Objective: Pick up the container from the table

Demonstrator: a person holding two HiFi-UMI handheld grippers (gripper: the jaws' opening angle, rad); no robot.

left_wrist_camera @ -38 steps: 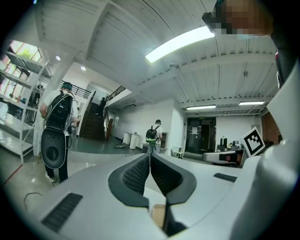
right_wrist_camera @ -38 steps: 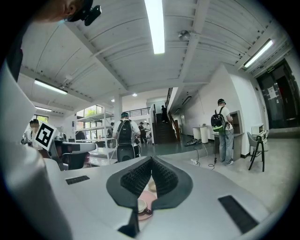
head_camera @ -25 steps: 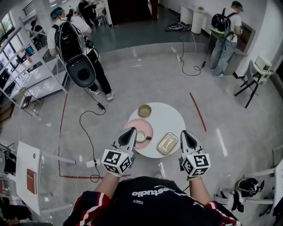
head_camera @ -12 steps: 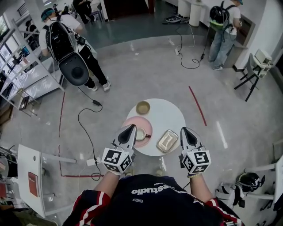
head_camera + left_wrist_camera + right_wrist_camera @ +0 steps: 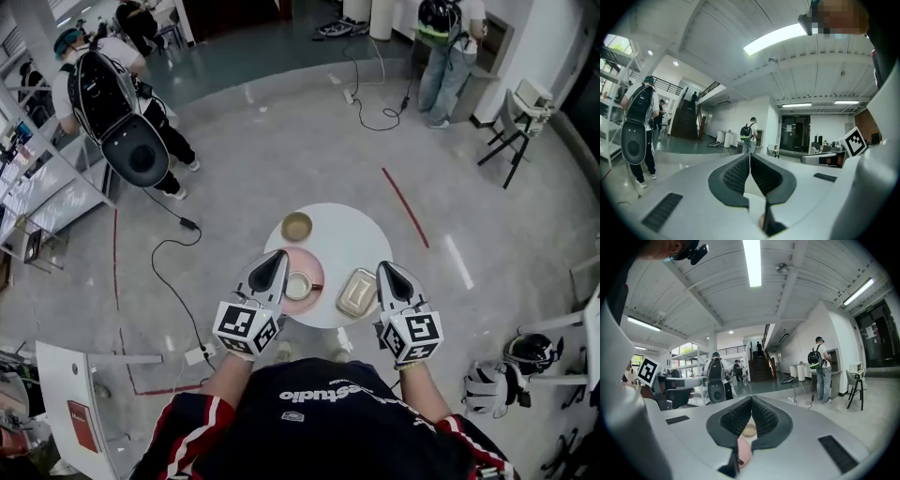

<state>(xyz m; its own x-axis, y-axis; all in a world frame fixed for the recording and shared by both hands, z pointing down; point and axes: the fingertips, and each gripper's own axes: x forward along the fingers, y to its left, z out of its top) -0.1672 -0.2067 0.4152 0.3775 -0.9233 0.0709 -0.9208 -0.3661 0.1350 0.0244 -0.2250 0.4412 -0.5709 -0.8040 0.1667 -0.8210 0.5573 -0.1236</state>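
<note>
Closed and empty, left tongs [image 5: 277, 255] and right tongs [image 5: 383, 267] poised at near counter [image 5: 352, 239] edge; container [image 5: 357, 292] just left of right tongs, likely lined up for grasp.

Bare tabletop [image 5: 361, 239] is lying open beyond the container [image 5: 358, 292]; the pink plate [image 5: 314, 267] and cup [image 5: 298, 285] are standing near on its left

"studio" on the dark shirt [image 5: 319, 427]
</note>
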